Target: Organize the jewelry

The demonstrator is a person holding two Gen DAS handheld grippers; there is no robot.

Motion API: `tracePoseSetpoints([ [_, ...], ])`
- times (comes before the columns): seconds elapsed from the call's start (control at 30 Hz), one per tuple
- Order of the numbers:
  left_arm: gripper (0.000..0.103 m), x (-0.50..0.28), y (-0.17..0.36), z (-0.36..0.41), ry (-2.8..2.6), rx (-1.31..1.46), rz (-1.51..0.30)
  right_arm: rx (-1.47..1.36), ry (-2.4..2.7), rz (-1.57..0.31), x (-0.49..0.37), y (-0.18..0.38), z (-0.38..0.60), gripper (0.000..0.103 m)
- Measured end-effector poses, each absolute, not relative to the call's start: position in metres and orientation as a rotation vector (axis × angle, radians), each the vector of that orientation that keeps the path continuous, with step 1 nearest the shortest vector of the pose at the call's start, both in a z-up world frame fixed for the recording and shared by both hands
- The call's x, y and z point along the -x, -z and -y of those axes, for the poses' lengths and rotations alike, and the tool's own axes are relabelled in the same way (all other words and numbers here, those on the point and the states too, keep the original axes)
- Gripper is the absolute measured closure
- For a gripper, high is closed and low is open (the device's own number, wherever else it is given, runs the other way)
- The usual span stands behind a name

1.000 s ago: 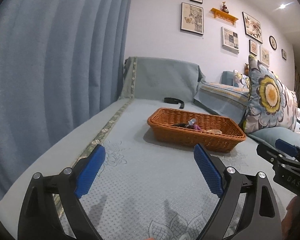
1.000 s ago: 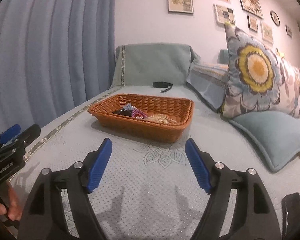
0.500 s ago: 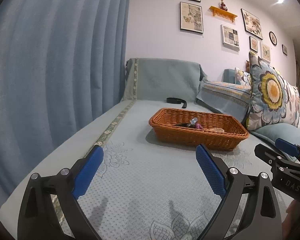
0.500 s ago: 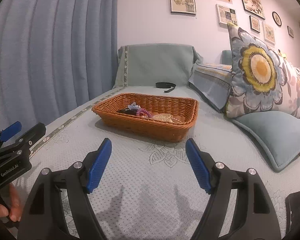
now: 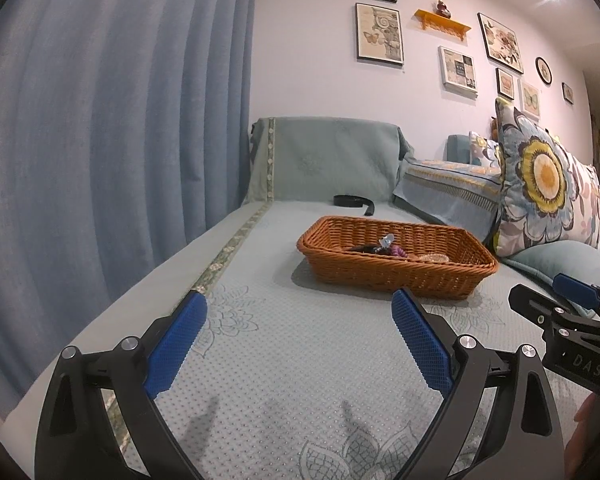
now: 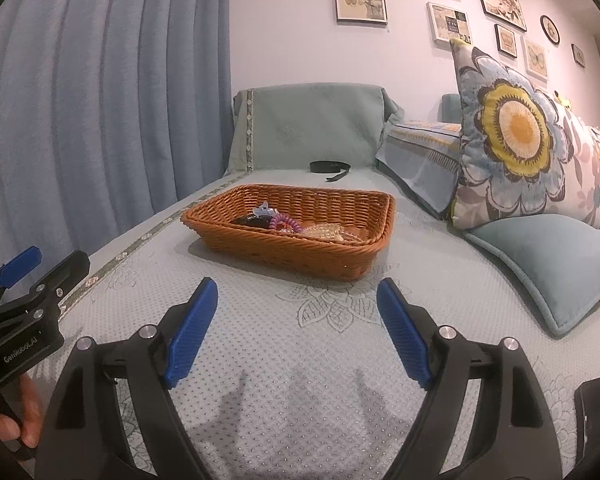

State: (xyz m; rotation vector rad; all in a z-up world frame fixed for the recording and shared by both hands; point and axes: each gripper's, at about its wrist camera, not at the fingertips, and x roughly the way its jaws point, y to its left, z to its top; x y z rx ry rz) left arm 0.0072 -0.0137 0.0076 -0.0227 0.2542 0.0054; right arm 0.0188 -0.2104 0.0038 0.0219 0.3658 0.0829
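Two handheld grippers hovered low over a pale green sofa seat point(image 6: 300, 360) on which a brown wicker basket point(image 6: 300, 256) of jewelry sat. The left gripper point(image 5: 300, 344) had its blue-padded jaws spread wide and holding nothing, the basket point(image 5: 396, 276) lying just beyond its right pad and slightly to the right. The right gripper point(image 6: 298, 328) likewise had its jaws spread wide and empty, with the basket straight ahead and farther away. Inside the basket lay a small heap of pieces: a purple coiled band point(image 6: 286, 223), a silvery clip point(image 6: 263, 211) above a dark item, and a pale beaded piece point(image 6: 328, 233) to their right; finer detail could not be made out. A black strap point(image 6: 329, 168) lay on the seat beyond the basket, near the draped sofa arm point(image 6: 312, 128). To the right, a large flower-patterned cushion point(image 6: 516, 136) stood upright behind a plain blue-green cushion point(image 6: 548, 260) that lay flat. A blue curtain point(image 5: 112, 140) hung along the left side, and framed pictures point(image 5: 379, 34) and a small orange shelf point(image 5: 443, 24) hung on the far wall. Each gripper showed at the edge of the other's view, well apart from the basket.
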Motion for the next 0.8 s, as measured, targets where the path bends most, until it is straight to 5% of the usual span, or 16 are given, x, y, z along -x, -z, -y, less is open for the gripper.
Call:
tracePoseSetpoints([
  [0.8, 0.010, -0.0078, -0.0024, 0.0098, 0.002, 0.016, -0.260, -0.010, -0.081, -0.374, -0.0214, -0.0036, 0.2101, 0.024],
])
